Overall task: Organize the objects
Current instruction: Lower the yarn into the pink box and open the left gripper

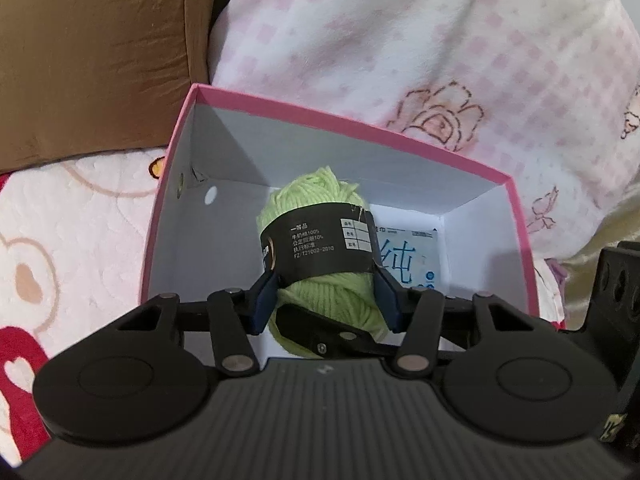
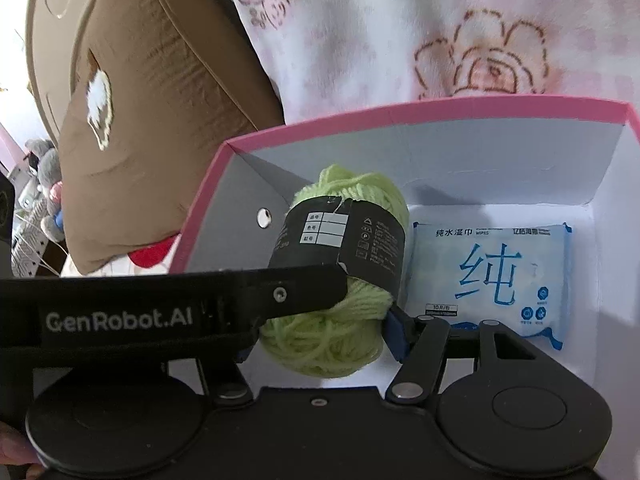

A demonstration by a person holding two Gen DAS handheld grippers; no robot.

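My left gripper [image 1: 326,294] is clamped on a ball of pale green yarn [image 1: 320,240], its two blue pads pressing the yarn from either side just below the black paper band. My right gripper [image 2: 320,328] is at the same ball: its right blue pad touches the yarn's side, but the left gripper's black finger crosses in front and hides the other pad, so I cannot tell whether the right one truly grips or only brackets the ball.

The yarn hangs inside the open top of a pink-rimmed box [image 1: 352,114] with white inner walls, above the floor rather than resting on it, as far as I can judge. On the box floor, just to the right of the yarn, lies a flat pack of wipes [image 2: 492,276] with blue print.

The box sits on soft bedding, with a pink checked blanket [image 1: 400,40] behind it and a brown cushion [image 1: 92,48] to the back left.

My reading: the wipes are already stowed, and the yarn is nearly there. What remains is lowering it, releasing and backing out. I see no other loose items.
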